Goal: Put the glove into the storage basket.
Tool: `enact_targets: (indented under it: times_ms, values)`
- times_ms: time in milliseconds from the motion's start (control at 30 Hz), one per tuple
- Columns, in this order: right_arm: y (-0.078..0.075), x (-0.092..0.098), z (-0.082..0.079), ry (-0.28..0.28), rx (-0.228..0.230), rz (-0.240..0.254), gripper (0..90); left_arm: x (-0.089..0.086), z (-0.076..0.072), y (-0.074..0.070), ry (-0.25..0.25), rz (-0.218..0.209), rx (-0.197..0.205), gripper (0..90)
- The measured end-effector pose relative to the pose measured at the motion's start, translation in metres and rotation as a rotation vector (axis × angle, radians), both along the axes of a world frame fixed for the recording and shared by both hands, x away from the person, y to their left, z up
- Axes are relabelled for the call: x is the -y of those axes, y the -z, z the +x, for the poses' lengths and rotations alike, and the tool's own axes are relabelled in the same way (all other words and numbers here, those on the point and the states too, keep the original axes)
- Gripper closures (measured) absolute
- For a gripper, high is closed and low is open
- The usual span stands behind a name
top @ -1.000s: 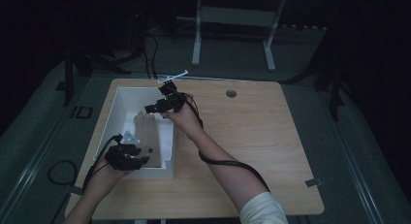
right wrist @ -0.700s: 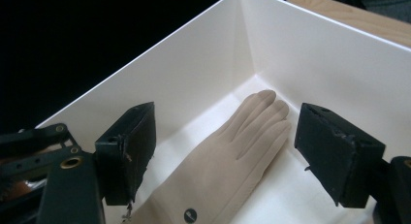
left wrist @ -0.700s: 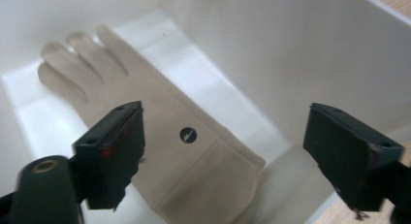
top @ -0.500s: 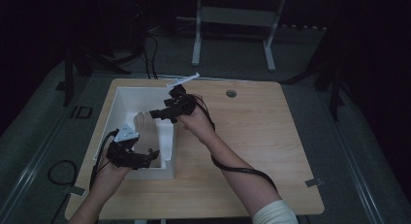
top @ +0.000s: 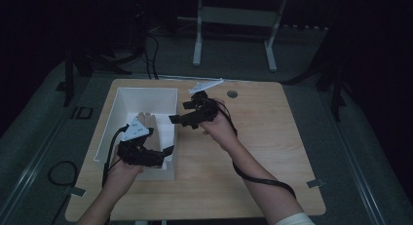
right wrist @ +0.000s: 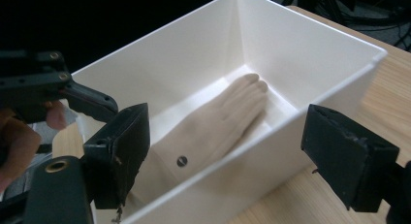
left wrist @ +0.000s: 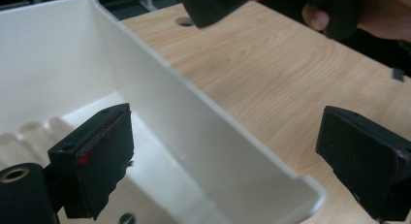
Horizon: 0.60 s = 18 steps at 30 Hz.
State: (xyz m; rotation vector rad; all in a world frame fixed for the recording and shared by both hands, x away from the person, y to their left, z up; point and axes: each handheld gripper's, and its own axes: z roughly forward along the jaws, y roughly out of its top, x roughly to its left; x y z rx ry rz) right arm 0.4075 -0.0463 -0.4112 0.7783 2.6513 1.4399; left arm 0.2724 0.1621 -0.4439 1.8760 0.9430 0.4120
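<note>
Model hand: a pale, beige model hand, fingers together, with a small dark round fitting at the wrist end; smooth, matte, lifelike in shape.
Where it lies: flat on the floor of the white bin, fingertips toward the bin's far wall; the bin stands on the left part of the wooden table.
Left gripper: the left gripper is over the bin's near right corner, jaws spread wide, having just opened, and nothing between them; in the left gripper view they straddle the bin's right wall, one pad over the interior, one over the table.
Right gripper: the right gripper sits just outside the bin's right rim, jaws parted after opening, clear of the model hand, which lies below and beyond them inside the bin.
View differences: the right gripper view gives the model hand plainly, wrist fitting and all; from the high view it is a pale shape partly under the left gripper's grey plate; in the left gripper view, the faint ridges at the far left are possibly its fingers.
</note>
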Motion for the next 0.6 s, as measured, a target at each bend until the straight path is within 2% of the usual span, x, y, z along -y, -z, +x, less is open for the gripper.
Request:
enact_targets:
  times_ms: [67, 100, 333, 400, 433, 467, 600]
  values:
    - [-0.001, 0.013, -0.002, 0.010, 0.010, -0.008, 17.7, 0.007, -0.001, -0.003, 0.015, -0.008, 0.004, 7.1]
    - [-0.001, 0.013, -0.002, 0.010, 0.010, -0.008, 17.7, 0.010, -0.001, -0.005, 0.023, -0.008, 0.008, 7.1]
    - [-0.003, 0.045, -0.006, 0.036, 0.031, -0.018, 17.6, 0.037, -0.003, -0.013, 0.078, -0.014, 0.034, 7.1]
    - [-0.003, 0.049, -0.007, 0.044, 0.029, -0.013, 17.7, 0.041, -0.003, -0.014, 0.089, -0.022, 0.033, 7.1]
    - [-0.003, 0.054, -0.007, 0.046, 0.032, -0.012, 17.6, 0.048, -0.002, -0.015, 0.108, -0.039, 0.028, 7.1]
    - [-0.002, 0.064, -0.009, 0.060, 0.031, -0.001, 17.7, 0.051, -0.001, -0.014, 0.117, -0.039, 0.026, 7.1]
    - [0.001, 0.080, -0.011, 0.081, 0.040, -0.008, 17.7, 0.065, -0.001, -0.012, 0.143, -0.034, 0.026, 7.1]
